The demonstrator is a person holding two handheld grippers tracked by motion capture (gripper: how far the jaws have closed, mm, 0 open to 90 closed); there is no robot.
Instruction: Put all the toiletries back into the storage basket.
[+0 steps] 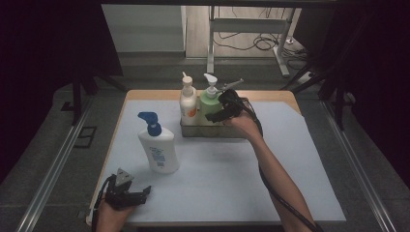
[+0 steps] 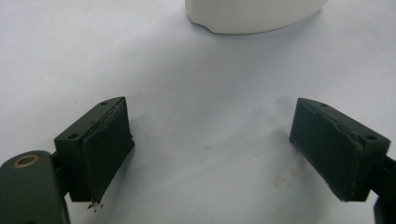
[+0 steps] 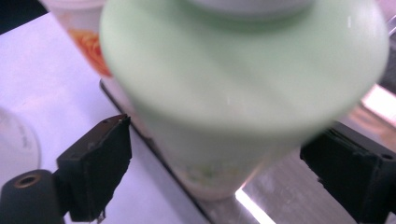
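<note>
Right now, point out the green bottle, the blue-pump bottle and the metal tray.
green bottle (image 1: pixel 209 102), high view, upper body.
blue-pump bottle (image 1: pixel 159 153), high view, label on white body.
metal tray (image 1: pixel 205 131), high view, front wall.

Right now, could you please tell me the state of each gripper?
Left gripper: open, holding nothing, low over the blue-grey mat.
Right gripper: open, jaws on either side of the green bottle in the metal tray, not clamped.

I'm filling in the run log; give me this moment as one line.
right gripper: open around pale green pump bottle in metal tray | left gripper: open, idle on table | white blue-pump bottle: upright outside tray
</note>
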